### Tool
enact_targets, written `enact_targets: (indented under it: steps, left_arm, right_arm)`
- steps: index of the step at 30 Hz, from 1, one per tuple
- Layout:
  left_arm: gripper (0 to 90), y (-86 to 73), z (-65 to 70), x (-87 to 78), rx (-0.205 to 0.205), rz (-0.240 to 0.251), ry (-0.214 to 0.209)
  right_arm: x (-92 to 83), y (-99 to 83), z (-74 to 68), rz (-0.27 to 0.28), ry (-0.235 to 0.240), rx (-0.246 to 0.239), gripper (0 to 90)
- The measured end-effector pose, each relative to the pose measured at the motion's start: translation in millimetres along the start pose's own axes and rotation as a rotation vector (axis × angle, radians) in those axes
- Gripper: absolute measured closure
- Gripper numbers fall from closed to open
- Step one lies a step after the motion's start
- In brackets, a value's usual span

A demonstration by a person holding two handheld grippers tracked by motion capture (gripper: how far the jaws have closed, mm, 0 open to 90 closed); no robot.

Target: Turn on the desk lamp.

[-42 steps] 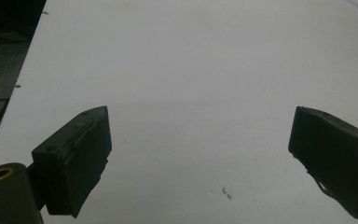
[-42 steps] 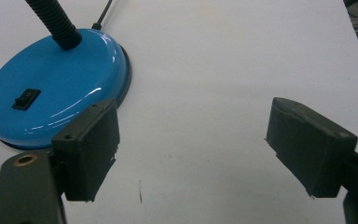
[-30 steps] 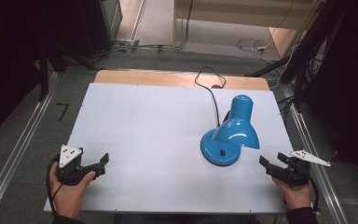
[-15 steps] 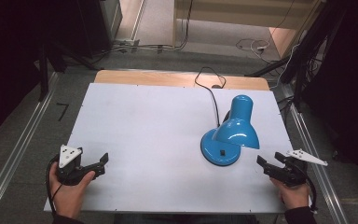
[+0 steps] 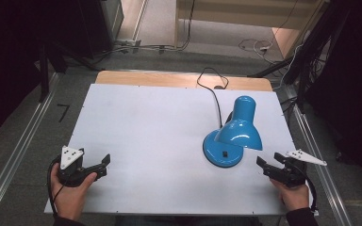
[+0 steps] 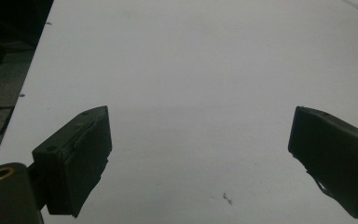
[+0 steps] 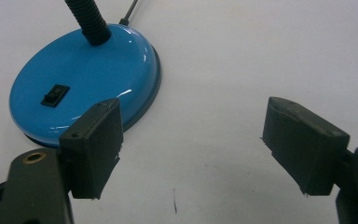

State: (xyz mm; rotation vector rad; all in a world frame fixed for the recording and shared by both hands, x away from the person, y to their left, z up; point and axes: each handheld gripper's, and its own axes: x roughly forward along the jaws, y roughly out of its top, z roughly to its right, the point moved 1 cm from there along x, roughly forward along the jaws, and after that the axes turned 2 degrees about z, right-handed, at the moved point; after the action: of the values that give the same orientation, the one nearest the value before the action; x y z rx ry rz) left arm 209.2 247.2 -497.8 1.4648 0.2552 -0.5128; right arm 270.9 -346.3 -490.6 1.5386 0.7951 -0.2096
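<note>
High view: my right gripper [image 5: 269,165] has crept slightly nearer the glossy blue desk lamp [image 5: 231,139], left gripper [image 5: 102,165] unmoved | Left gripper view: jaws wide apart, empty, over white table [image 6: 205,74] | Right gripper view: jaws wide apart, empty, lamp base just beyond one jaw.

The desk lamp [image 5: 231,136] stands on the right half of the counter [image 5: 146,122], its base [image 5: 222,151] toward the near edge and its shade [image 5: 240,126] leaning over the base. Its cord [image 5: 211,89] runs back from the base to the counter's far edge and, it seems, over it. The right gripper [image 5: 266,165] sits at the near right corner, just right of the base. The left gripper [image 5: 102,165] sits at the near left corner, well apart from the lamp.
</note>
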Motion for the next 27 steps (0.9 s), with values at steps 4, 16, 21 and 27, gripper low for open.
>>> enact_targets:
  steps: [4,16,21,27]
  left_arm:
    - [6.4,-0.6,-1.1,0.3,-0.004,-0.001,-0.008]
    - [6.4,-0.1,-0.2,2.4,0.000,0.001,-0.021]
    - [6.5,-0.1,-0.4,1.9,0.000,0.003,-0.020]
    - [6.5,-0.1,-1.5,1.3,-0.004,0.006,-0.015]
  right_arm:
    - [3.5,2.0,-3.8,0.002,0.010,-0.011,19.1]
    - [12.5,4.4,-15.1,-0.009,0.031,-0.033,20.0]
    - [15.3,4.7,-20.0,-0.010,0.040,-0.049,20.8]
    - [18.3,5.7,-23.4,-0.013,0.048,-0.050,21.1]
